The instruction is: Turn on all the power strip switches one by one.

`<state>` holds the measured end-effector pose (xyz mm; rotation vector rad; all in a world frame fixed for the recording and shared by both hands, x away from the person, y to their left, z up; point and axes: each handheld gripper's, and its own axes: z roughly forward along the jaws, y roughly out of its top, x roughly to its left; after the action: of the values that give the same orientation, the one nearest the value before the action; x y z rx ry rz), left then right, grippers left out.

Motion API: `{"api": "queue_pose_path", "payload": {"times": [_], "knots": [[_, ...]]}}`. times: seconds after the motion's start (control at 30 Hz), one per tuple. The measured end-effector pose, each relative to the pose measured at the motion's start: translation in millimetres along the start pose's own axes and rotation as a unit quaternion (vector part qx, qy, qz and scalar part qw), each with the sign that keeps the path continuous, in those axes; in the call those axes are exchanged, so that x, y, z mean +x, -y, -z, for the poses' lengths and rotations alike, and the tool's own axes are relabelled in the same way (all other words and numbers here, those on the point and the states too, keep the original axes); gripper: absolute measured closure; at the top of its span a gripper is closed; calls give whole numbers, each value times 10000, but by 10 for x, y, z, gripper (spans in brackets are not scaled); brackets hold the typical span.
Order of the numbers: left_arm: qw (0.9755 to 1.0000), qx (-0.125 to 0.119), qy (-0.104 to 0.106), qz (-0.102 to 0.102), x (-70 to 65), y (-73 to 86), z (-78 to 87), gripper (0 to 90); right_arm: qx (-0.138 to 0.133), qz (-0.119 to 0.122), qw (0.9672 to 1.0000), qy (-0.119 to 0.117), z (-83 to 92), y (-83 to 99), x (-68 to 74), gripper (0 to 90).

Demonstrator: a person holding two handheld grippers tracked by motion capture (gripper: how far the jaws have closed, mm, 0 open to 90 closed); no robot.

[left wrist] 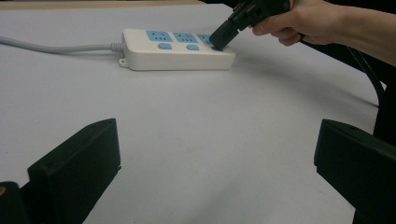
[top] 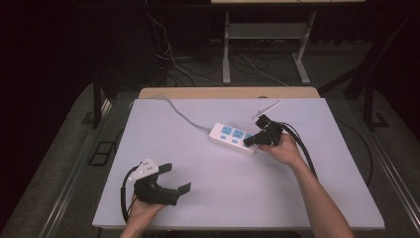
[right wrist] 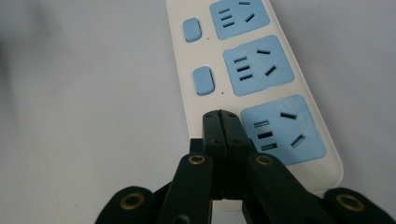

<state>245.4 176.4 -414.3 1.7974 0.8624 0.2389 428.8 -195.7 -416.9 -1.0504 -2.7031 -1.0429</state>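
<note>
Left claw (top: 174, 178): held in the person's left hand (top: 143, 210) near the front edge of the white surface (top: 317, 188), well apart from the power strip (top: 233, 138) and to its left; jaws wide, nothing between them. Grey cable (top: 183, 115): runs from the strip's left end toward the surface's far left edge. Power strip: white body lying flat near the middle of the surface, three blue socket faces in a row, each with a small blue switch (right wrist: 203, 80) beside it; no brand, label or lettering can be read on it. Right claw (top: 251, 141): held in the person's right hand (top: 287, 148) at the strip's right end; jaws pressed together with nothing between them, the tips resting on the strip just beside the last socket (right wrist: 285, 128), where that socket's switch would sit.
</note>
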Motion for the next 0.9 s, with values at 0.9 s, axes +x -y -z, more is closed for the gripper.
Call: {"api": "queue_pose_path", "payload": {"times": [0.9], "knots": [[10000,-13,11,23,5,1,1,0,42,0,9999,151,168,-119,23,900]]}}
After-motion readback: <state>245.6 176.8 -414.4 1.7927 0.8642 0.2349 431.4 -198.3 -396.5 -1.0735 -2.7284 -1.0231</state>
